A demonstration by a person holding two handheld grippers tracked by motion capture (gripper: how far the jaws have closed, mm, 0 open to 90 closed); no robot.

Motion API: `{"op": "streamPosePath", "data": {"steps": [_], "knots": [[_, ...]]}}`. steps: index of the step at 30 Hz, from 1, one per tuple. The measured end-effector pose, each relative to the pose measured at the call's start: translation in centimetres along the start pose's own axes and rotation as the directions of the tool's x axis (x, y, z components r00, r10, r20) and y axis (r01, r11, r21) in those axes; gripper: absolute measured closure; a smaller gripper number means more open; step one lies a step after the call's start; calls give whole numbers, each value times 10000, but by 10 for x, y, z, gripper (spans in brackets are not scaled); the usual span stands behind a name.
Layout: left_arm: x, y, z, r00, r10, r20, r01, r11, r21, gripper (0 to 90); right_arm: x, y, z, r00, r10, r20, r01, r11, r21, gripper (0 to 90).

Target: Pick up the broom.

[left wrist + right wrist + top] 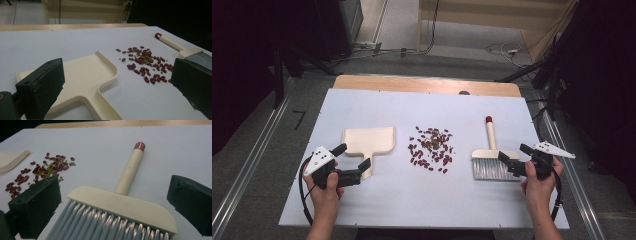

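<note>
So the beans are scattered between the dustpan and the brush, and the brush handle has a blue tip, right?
Not quite. The beans do lie between the dustpan and the brush, but the handle's tip is red, not blue, as the right gripper view shows.

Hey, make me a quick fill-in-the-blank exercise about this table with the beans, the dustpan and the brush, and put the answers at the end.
1. The pile of beans lies between the cream dustpan and the ____.
2. The brush handle ends in a ____ cap.
3. The fingers of the left gripper stand open on either side of the dustpan's ____.
4. The brush's grey bristles point toward the ____ gripper.

Answers: brush; red; handle; right
</note>
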State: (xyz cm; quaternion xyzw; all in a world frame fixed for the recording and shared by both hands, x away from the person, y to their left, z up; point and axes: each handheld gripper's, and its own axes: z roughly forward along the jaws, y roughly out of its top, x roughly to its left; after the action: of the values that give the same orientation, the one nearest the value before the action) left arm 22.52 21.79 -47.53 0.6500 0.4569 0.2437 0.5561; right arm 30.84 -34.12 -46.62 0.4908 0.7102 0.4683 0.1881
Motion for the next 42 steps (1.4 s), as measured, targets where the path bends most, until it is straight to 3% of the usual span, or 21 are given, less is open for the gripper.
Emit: {"op": "streamPosePath", "data": {"steps": [7, 12, 15, 20, 26, 28, 30, 32, 33, 34, 35, 37, 38, 41, 42], "knots": [[-1, -1, -1, 9998, 124, 162, -124, 9999, 39, 0, 2, 6, 1, 9998, 82, 155, -82, 10000, -11, 0], [-1, -2, -2, 9998, 124, 166, -124, 9999, 1, 0, 7, 13, 2, 9998, -88, 152, 87, 9999, 52, 0], [-1, -2, -1, 9997, 142, 210, -143, 9999, 42, 0, 12, 22, 5, 9988, -421, 234, 415, 9988, 251, 0], [-4, -3, -3, 9991, 172, 397, -174, 9998, 66, 0, 10, 38, 16, 10000, -58, 33, 57, 9995, 309, 0], [-4, -3, -5, 9991, 100, 415, -101, 9999, 11, 0, 10, 53, 32, 9995, 104, 291, -128, 9964, 834, 32], [-6, -3, -3, 9990, 107, 435, -108, 9999, 16, 0, 7, 62, 44, 9972, 523, 528, -589, 9896, 1316, 84], [-7, -3, -1, 9988, 165, 455, -169, 9998, 86, 0, 4, 67, 53, 9953, 656, 718, -778, 9803, 1816, 170], [-8, -4, 1, 9987, 182, 484, -189, 9997, 131, 0, 1, 70, 63, 9931, 719, 927, -928, 9649, 2458, 217], [-9, -4, 1, 9986, 200, 487, -206, 9997, 133, 0, 1, 70, 63, 9931, 719, 927, -928, 9649, 2458, 217], [-9, -3, 2, 9985, 188, 519, -195, 9997, 132, 0, -1, 70, 67, 9920, 858, 924, -1076, 9579, 2662, 242], [-10, -4, 2, 9984, 193, 524, -200, 9997, 137, 0, -4, 70, 73, 9917, 680, 1089, -987, 9465, 3074, 314], [-10, -4, 4, 9982, 252, 550, -264, 9994, 212, 0, -4, 69, 79, 9913, 498, 1218, -885, 9374, 3367, 364], [-10, -5, 4, 9982, 273, 541, -287, 9993, 248, 0, -5, 68, 81, 9893, 463, 1384, -932, 9302, 3550, 375], [-11, -5, 5, 9982, 258, 539, -272, 9993, 253, 0, -5, 66, 89, 9748, 1004, 1994, -1772, 8911, 4178, 431], [-11, -5, 5, 9982, 266, 537, -280, 9993, 245, 0, -5, 65, 90, 9707, 1001, 2185, -1881, 8822, 4316, 451]]}}
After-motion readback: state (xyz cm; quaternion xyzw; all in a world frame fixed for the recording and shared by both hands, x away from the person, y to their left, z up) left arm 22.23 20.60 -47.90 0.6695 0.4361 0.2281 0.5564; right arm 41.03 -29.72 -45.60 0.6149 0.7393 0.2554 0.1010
